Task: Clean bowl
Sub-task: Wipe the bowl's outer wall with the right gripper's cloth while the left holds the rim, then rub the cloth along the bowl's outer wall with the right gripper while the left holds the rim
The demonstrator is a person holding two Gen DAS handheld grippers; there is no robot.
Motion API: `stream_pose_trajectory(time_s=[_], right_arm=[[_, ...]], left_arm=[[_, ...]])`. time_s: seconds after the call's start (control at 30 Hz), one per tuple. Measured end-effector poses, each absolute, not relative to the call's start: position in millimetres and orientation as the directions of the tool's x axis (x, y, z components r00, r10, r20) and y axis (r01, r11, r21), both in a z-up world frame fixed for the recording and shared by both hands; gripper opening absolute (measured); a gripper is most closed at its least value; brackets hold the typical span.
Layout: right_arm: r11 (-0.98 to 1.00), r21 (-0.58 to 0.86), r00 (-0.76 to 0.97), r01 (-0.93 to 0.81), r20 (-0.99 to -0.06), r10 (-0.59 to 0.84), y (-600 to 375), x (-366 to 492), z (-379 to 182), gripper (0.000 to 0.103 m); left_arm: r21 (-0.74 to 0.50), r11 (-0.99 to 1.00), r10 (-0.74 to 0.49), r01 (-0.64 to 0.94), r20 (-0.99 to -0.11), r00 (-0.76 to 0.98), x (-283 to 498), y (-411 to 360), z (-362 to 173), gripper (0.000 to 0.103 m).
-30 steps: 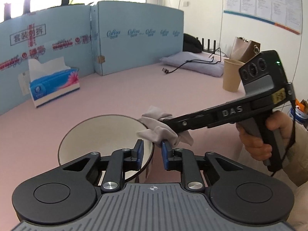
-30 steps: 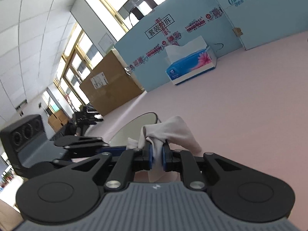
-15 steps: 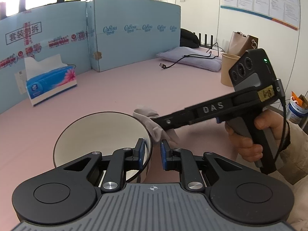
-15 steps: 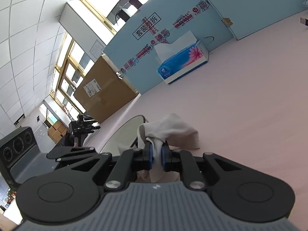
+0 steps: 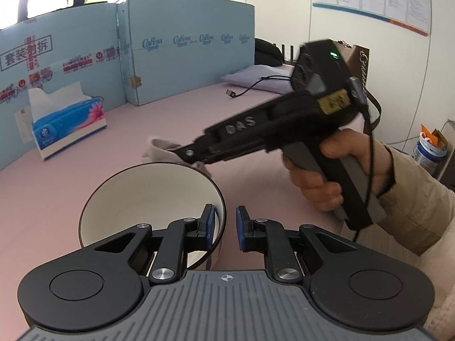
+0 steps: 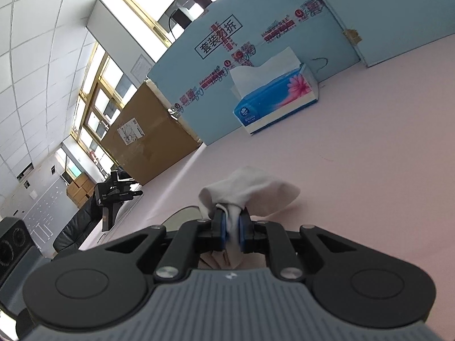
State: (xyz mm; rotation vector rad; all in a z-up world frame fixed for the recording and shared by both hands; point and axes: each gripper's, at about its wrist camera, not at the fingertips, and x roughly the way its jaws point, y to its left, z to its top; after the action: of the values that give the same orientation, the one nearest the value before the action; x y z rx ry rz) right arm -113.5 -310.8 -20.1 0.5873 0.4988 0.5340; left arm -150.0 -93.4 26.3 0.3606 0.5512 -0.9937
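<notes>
Pink tabletop fills both views. Low in the left wrist frame, the left gripper straddles the near rim of the white, dark-edged bowl, blue pads parted. Beyond the bowl, the right gripper pinches a crumpled pale-grey cloth. Upper left sits a blue tissue box.

I see a bowl that is cream-white inside with a dark rim, on a pale pink table. My right tool has black arms and blue pads around an off-white cloth. The tissue box is blue and white with a pink flower.
</notes>
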Motion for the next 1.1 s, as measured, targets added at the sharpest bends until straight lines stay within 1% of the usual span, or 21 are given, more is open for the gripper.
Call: stream_pose_trajectory(time_s=[0.2,0.33,0.63,0.7,0.73,0.87,1.1], right_arm=[[0.715,0.625,0.749,-0.313,-0.301,0.591,-309.6,-119.6,-23.3,0.013],[0.716,0.625,0.751,-0.311,-0.300,0.588,-316.8,-141.6,-26.2,0.013],[0.716,0.627,0.752,-0.307,-0.301,0.587,-318.6,-158.0,-27.5,0.013],[0.714,0.629,0.753,-0.306,-0.299,0.586,-318.3,-158.7,-27.8,0.013],[0.714,0.630,0.754,-0.306,-0.297,0.586,-318.2,-159.0,-27.9,0.013],[0.711,0.634,0.757,-0.304,-0.292,0.584,-317.7,-160.4,-28.4,0.013],[0.707,0.641,0.763,-0.300,-0.283,0.581,-314.0,-153.9,-27.1,0.013]], left_arm=[[0.044,0.528,-0.659,0.848,-0.608,0.442,-144.6,-93.7,22.7,0.020],[0.047,0.519,-0.665,0.854,-0.605,0.437,-144.9,-97.1,22.7,0.020],[0.074,0.517,-0.653,0.853,-0.610,0.449,-143.3,-106.8,22.7,0.021],[0.064,0.516,-0.655,0.854,-0.613,0.442,-142.6,-105.7,22.9,0.018],[0.059,0.514,-0.657,0.856,-0.615,0.437,-141.7,-104.3,22.7,0.015],[0.041,0.496,-0.668,0.867,-0.620,0.411,-142.2,-97.7,23.3,0.013],[0.029,0.460,-0.688,0.887,-0.620,0.377,-145.8,-87.8,24.0,0.013]])
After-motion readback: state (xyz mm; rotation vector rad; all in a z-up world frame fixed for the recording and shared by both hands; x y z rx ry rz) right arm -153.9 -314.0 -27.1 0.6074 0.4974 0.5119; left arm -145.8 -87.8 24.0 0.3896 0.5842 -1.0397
